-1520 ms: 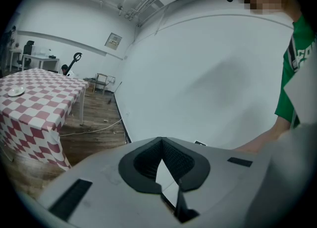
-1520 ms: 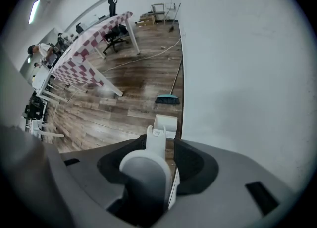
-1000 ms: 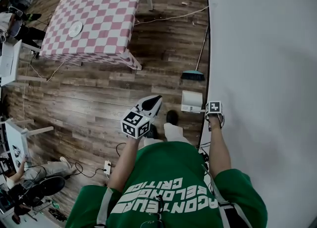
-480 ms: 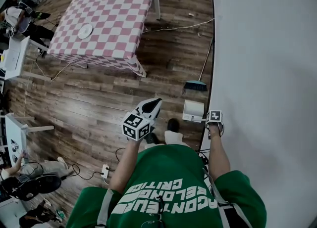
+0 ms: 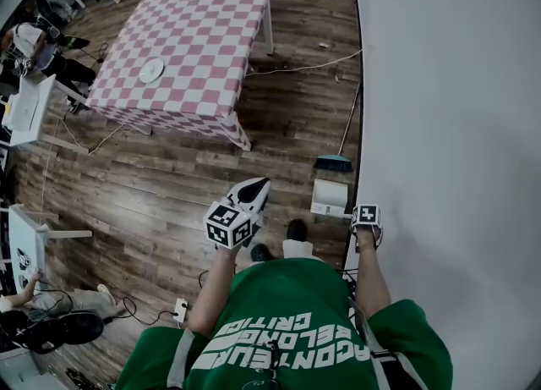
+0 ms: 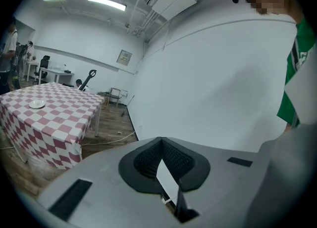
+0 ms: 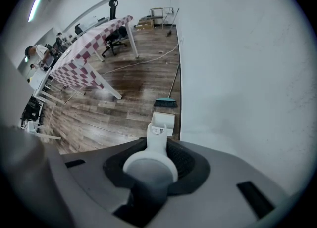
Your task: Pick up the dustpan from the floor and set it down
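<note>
A white plastic dustpan (image 5: 330, 197) hangs upright by its long handle (image 7: 157, 140). The rounded end of the handle is clamped between the fingers (image 7: 185, 162) of the right gripper (image 7: 150, 162), which points down at it from above. The boxy, rectangular pan is the lowest part, and a small label sits on the handle just above it. The pan is over the brown wood-plank floor (image 5: 169, 185), just beside the foot of the white wall (image 5: 448, 126). Whether its base rests on the boards or clears them cannot be told.
</note>
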Demonstrator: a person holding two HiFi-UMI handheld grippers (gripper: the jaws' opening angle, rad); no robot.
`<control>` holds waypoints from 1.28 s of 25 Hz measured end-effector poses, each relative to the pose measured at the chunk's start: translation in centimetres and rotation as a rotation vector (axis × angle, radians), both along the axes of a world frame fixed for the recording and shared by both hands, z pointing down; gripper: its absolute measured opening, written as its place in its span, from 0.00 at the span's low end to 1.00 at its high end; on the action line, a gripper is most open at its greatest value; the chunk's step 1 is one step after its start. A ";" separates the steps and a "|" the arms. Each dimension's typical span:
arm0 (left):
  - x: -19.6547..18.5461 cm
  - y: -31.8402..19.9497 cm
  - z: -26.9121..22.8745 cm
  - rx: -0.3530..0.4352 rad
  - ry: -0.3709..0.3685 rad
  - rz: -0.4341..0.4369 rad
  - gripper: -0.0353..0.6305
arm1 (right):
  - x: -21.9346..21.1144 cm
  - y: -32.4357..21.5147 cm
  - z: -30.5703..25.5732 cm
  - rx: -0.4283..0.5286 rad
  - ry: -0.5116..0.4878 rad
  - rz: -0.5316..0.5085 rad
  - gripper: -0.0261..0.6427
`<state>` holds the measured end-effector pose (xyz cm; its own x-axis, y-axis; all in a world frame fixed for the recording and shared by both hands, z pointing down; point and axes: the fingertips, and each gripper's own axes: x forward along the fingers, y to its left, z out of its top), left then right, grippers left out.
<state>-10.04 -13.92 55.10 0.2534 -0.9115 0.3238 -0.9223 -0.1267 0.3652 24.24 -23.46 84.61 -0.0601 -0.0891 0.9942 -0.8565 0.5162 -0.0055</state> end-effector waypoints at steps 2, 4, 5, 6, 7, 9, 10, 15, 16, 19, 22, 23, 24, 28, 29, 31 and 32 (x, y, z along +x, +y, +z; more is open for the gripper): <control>-0.4 0.3 -0.4 0.013 0.001 -0.007 0.06 | -0.6 -0.3 -1.2 0.029 -0.018 -0.001 0.20; -0.8 0.6 -0.9 0.024 0.005 -0.015 0.06 | -1.3 -0.5 -2.8 0.063 -0.037 -0.005 0.20; -0.8 0.8 -1.1 0.030 0.007 -0.016 0.06 | -1.6 -0.6 -3.7 0.081 -0.046 -0.008 0.20; -0.8 0.9 -1.4 0.037 0.009 -0.016 0.06 | -2.0 -0.7 -4.6 0.100 -0.055 -0.012 0.20; -0.9 1.1 -1.6 0.045 0.011 -0.016 0.06 | -2.4 -0.9 -5.6 0.118 -0.065 -0.017 0.20; -0.9 1.3 -2.2 0.062 0.014 -0.017 0.06 | -3.4 -1.3 -7.6 0.159 -0.087 -0.030 0.20; -1.0 1.4 -2.4 0.069 0.015 -0.018 0.06 | -3.9 -1.6 -8.7 0.182 -0.099 -0.037 0.20; -1.8 2.4 -3.3 0.095 0.014 -0.032 0.06 | -6.4 -2.6 -14.9 0.301 -0.172 -0.069 0.20; -2.1 2.6 -3.4 0.100 0.014 -0.038 0.06 | -6.9 -2.8 -16.2 0.328 -0.188 -0.079 0.20; -2.9 3.0 -3.7 0.110 0.016 -0.058 0.06 | -8.4 -3.5 -20.4 0.406 -0.230 -0.106 0.20; -3.5 3.4 -4.1 0.118 0.019 -0.070 0.06 | -9.6 -3.7 -24.6 0.484 -0.270 -0.131 0.20; -3.6 3.5 -4.2 0.122 0.019 -0.072 0.06 | -9.9 -3.7 -25.9 0.511 -0.281 -0.138 0.20; -3.7 3.5 -4.3 0.126 0.019 -0.073 0.06 | -10.2 -3.8 -27.3 0.538 -0.290 -0.146 0.20; -3.9 3.6 -4.7 0.137 0.014 -0.075 0.06 | -11.0 -3.8 -32.0 0.632 -0.320 -0.178 0.20; -3.9 3.6 -4.8 0.139 0.012 -0.075 0.06 | -11.2 -3.9 -33.0 0.650 -0.328 -0.182 0.20; -4.0 3.5 -4.9 0.141 0.009 -0.072 0.06 | -11.5 -4.0 -34.5 0.680 -0.341 -0.187 0.20; -4.0 3.5 -5.0 0.143 0.007 -0.071 0.06 | -11.6 -4.0 -35.1 0.692 -0.347 -0.189 0.20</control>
<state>-13.99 -10.45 50.11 0.1886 -0.9639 0.1880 -0.9283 -0.1125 0.3545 12.67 -27.51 49.51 -0.4314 -0.6374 0.6385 -0.7625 0.6358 0.1195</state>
